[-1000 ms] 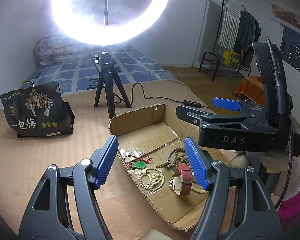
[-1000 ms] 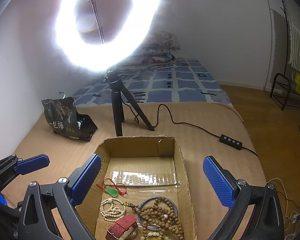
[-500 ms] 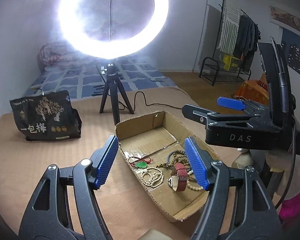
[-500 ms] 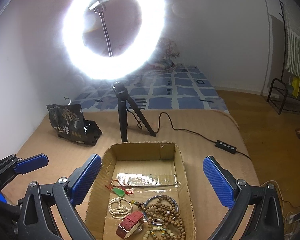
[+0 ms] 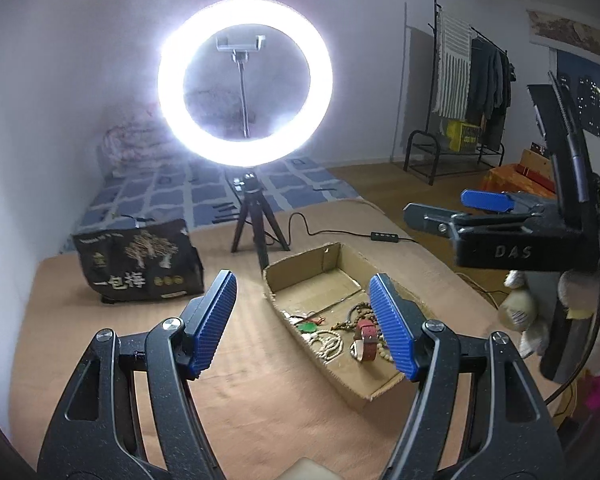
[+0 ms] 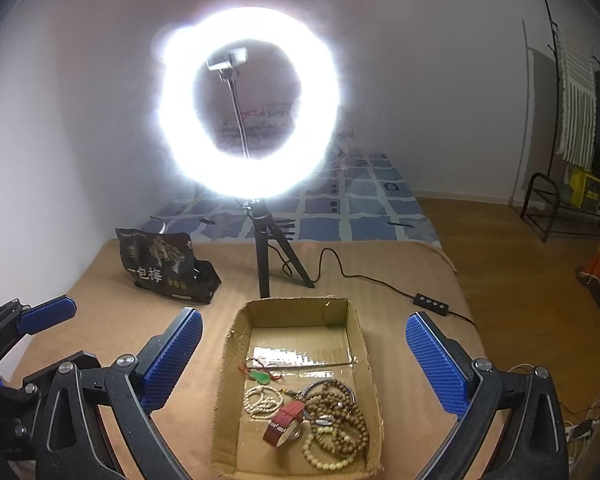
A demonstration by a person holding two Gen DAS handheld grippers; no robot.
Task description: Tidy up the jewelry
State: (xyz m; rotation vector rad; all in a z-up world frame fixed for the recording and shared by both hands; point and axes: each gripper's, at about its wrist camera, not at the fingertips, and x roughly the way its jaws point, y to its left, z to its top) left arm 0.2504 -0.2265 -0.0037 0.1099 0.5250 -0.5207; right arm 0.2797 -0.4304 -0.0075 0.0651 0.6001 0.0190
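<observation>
Approach phase, I'd judge: left gripper [image 5: 304, 324] and right gripper [image 6: 304, 364] both spread wide, empty, above shallow brown cardboard box [image 6: 236, 336]; next, descend onto red-strapped wristwatch [image 6: 286, 422].

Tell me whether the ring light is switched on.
On. The ring light glows bright white around its whole ring in both wrist views, washing out the wall behind it.

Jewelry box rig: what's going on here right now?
A person holds both hand-held grippers open above the cardboard box, gripping nothing. The left hand-held gripper hangs by the box's left side; the right hand-held gripper straddles it. Inside lie a red-strap watch, brown bead strands, a white bead bracelet and a green pendant, all untouched.
</observation>
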